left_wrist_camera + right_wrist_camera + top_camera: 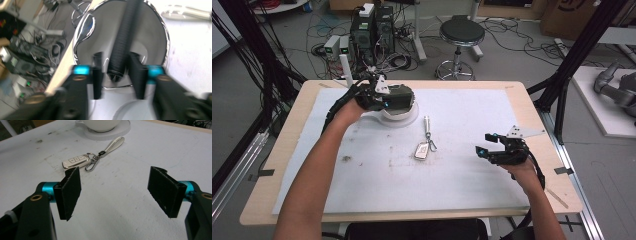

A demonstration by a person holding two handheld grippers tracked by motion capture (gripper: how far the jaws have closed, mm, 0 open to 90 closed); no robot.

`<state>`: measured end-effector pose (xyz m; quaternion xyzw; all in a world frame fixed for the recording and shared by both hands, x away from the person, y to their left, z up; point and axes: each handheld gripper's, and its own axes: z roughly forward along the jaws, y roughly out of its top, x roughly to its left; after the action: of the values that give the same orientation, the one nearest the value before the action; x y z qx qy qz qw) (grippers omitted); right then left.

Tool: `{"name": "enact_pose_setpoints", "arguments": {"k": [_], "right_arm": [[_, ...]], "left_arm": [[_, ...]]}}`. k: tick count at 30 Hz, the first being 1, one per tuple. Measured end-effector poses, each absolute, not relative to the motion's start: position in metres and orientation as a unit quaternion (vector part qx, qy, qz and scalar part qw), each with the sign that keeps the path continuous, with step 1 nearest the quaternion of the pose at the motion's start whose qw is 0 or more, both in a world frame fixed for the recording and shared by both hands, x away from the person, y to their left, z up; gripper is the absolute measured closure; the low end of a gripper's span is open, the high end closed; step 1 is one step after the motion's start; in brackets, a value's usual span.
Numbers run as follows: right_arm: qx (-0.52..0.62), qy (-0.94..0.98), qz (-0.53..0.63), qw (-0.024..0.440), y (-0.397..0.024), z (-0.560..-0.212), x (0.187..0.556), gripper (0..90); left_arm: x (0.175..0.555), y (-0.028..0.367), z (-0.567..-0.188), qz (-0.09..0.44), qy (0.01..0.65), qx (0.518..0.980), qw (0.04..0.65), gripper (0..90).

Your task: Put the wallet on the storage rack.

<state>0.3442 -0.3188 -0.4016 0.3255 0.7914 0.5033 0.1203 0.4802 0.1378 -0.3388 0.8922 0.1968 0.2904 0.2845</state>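
At the mat's (462, 165) far edge your left gripper (384, 97) hides the cup (120, 37), jaws pinching one blurred black handle (123, 35); your right gripper's (115, 192) jaws spread near one key fob (76, 161).

White mat (472, 180) covering the pale wood table (287, 145), white saucer (120, 131) – cream-and-silver key fob (76, 161) lying near it, black gripper pads (71, 192) showing teal mounts

On white table mat (362, 175): one white ceramic cup (101, 124), far left; one round white saucer (110, 133) beneath; one white car key fob (422, 150) at centre, one metal carabiner clip (90, 165), one white strap (113, 144) attached. Two black two-jaw grippers.
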Motion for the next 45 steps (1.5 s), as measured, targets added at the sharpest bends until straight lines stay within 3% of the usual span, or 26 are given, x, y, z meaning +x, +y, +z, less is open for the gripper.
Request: {"name": "enact_pose_setpoints", "arguments": {"k": [2,12,19,26,33,45], "right_arm": [[0.327,0.79,0.504,0.12,-0.319,-0.401,0.343,27.4],[0.332,0.79,0.5,0.125,-0.32,-0.401,0.342,27.4],[0.334,0.788,0.501,0.128,-0.319,-0.4,0.342,27.3],[0.343,0.788,0.491,0.139,-0.317,-0.401,0.343,27.3],[0.367,0.782,0.471,0.175,-0.315,-0.401,0.346,25.7],[0.394,0.769,0.461,0.202,-0.314,-0.402,0.346,21.4]], "left_arm": [[0.479,0.141,-0.339,0.276,0.219,0.887,0.298,48.5],[0.442,0.177,-0.348,0.232,0.322,0.817,0.419,31.9],[0.407,0.197,-0.354,0.25,0.355,0.768,0.471,30.5],[0.373,0.208,-0.372,0.248,0.379,0.712,0.536,23.5],[0.346,0.21,-0.394,0.264,0.389,0.698,0.541,22.9],[0.341,0.215,-0.396,0.262,0.398,0.686,0.551,22.9]]}}
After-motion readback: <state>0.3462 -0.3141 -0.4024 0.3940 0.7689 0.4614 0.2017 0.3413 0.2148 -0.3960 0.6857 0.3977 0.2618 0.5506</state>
